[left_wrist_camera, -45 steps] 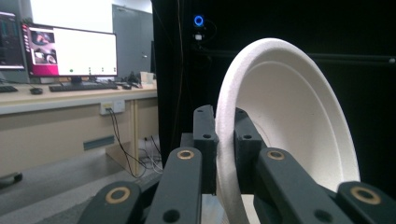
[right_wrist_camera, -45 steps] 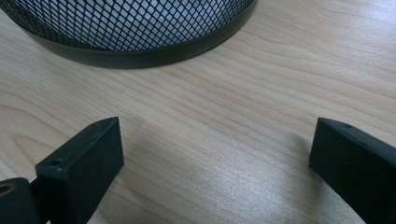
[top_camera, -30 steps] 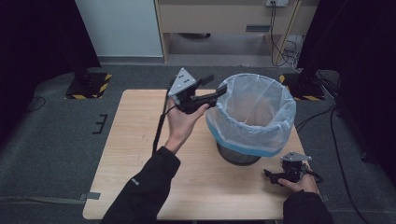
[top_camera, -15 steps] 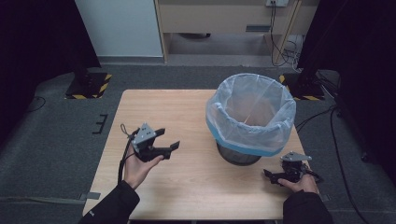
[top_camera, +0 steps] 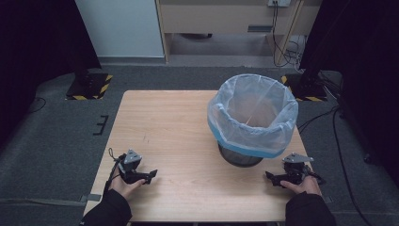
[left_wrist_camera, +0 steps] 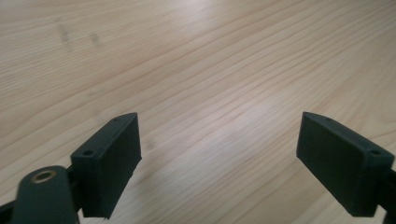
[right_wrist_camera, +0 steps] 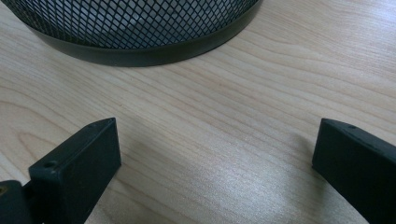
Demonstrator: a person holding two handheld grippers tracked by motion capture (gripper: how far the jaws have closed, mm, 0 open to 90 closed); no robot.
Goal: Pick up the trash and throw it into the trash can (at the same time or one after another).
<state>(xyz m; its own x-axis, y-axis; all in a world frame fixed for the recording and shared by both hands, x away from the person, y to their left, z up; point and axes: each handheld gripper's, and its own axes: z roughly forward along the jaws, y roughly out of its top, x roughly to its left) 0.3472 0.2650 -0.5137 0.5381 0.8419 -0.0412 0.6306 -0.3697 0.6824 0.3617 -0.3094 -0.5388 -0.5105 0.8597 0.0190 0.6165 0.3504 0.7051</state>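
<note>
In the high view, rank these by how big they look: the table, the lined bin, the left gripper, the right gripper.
1. Table
2. Lined bin
3. Left gripper and right gripper: they look about alike, so no order between them.

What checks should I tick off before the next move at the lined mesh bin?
1. Pale blue plastic liner folded over the rim of the black wire-mesh bin: ok.
2. Bin upright on the light wooden table: ok.
3. Left gripper jaws open, having just widened, nothing between: ok.
4. Right gripper jaws open, nothing between: ok.
5. Liner seated at the bin's bottom: cannot tell.
</note>
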